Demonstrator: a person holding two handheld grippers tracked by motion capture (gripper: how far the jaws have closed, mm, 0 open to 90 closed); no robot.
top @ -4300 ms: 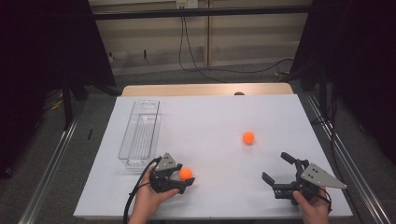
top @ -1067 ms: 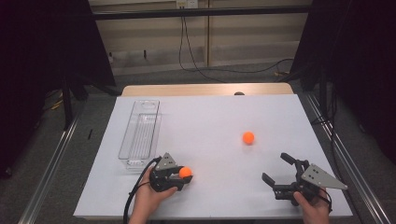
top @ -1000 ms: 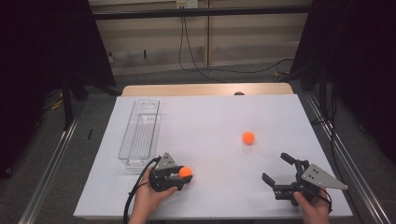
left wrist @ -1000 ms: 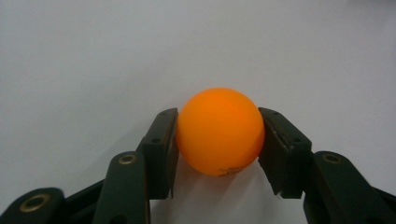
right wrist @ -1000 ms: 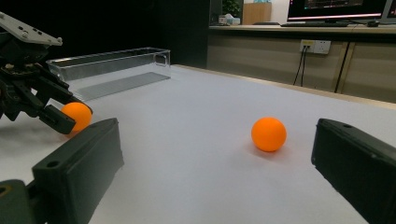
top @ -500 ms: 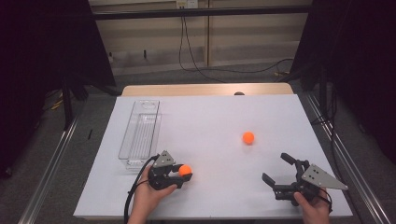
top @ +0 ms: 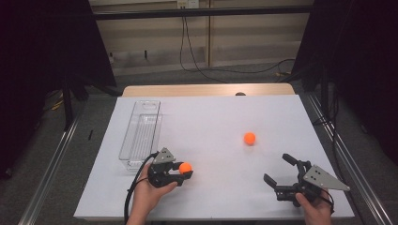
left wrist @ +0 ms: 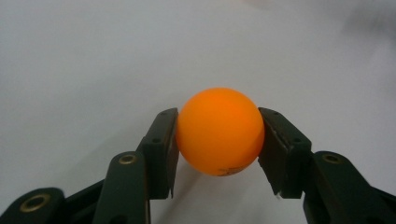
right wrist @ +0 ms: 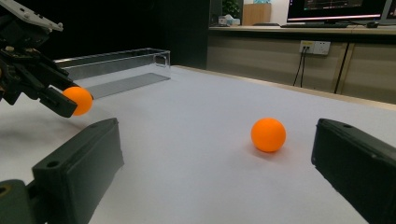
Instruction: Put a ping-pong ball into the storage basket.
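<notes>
Orange ball (left wrist: 219,130) clamped in left tool (top: 184,171) — right tool (top: 281,174) spread wide, empty.

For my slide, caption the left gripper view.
Left gripper fingers clamp an orange ball above the white table.

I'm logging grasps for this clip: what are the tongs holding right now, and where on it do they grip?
The left tongs clamp an orange ball across its middle, one pad on each side. The right tongs stand open, holding nothing.
</notes>
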